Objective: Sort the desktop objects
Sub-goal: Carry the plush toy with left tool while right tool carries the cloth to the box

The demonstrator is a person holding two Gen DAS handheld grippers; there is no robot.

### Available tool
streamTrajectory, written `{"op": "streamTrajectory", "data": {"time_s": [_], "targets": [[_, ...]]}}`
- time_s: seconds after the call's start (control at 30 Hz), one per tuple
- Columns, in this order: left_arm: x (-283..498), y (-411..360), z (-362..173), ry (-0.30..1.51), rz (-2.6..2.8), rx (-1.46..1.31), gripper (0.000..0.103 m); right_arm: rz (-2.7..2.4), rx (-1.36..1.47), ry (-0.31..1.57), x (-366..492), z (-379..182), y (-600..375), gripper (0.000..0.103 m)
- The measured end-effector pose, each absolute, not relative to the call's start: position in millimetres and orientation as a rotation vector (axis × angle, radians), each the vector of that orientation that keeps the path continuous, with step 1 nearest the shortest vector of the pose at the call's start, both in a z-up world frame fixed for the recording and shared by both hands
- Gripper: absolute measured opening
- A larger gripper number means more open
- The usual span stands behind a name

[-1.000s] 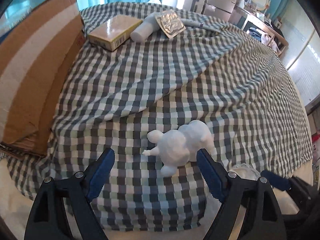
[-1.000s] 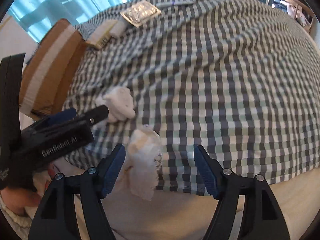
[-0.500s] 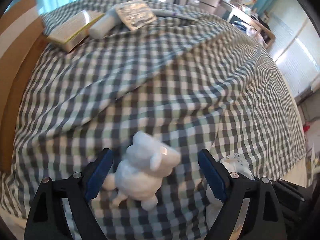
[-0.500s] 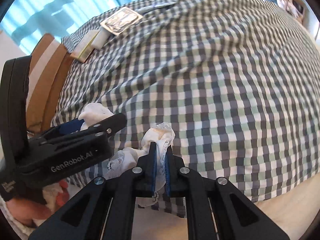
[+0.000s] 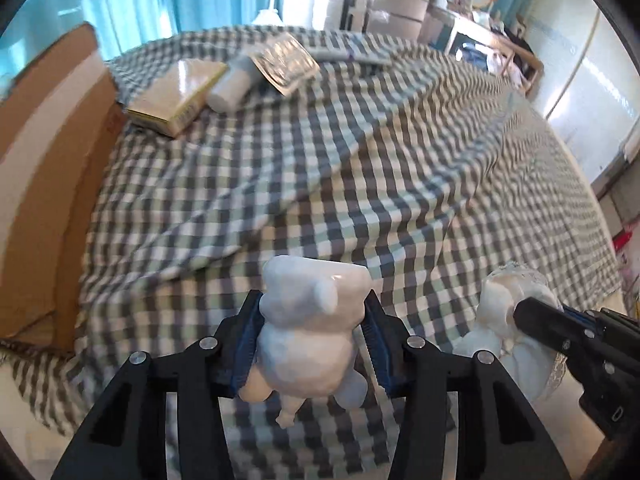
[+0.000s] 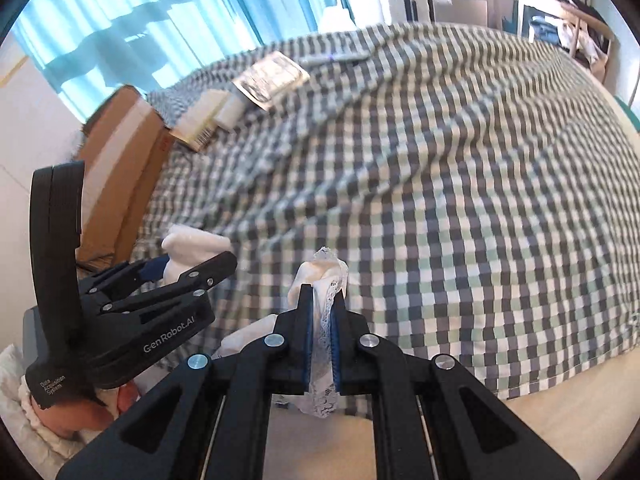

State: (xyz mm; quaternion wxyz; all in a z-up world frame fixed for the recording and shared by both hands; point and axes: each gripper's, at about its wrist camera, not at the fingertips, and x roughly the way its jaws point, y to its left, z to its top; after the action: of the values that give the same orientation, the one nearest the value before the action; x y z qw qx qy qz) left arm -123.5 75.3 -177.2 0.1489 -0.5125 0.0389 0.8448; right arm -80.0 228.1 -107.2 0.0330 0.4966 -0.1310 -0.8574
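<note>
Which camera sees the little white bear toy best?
The left wrist view: the white bear toy fills the middle, between the closing jaws of the left gripper. In the right wrist view only a white bit peeks out behind that gripper.

- Wide bare checkered cloth (image 5: 400, 184) across middle and right.
- Cardboard box (image 5: 44, 168) walling off left edge.
- Yellow box (image 5: 176, 92), white bottle (image 5: 232, 86), foil packet (image 5: 286, 62) clustered at far side.
</note>
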Motion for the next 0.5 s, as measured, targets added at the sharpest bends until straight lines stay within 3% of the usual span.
{"op": "streamTrajectory", "data": {"time_s": [0.5], "targets": [[-113,10,-39,0.009,2.627,-1.221,0.049,-2.674,1.14,-0.272,-66,27,158,0.007]]}}
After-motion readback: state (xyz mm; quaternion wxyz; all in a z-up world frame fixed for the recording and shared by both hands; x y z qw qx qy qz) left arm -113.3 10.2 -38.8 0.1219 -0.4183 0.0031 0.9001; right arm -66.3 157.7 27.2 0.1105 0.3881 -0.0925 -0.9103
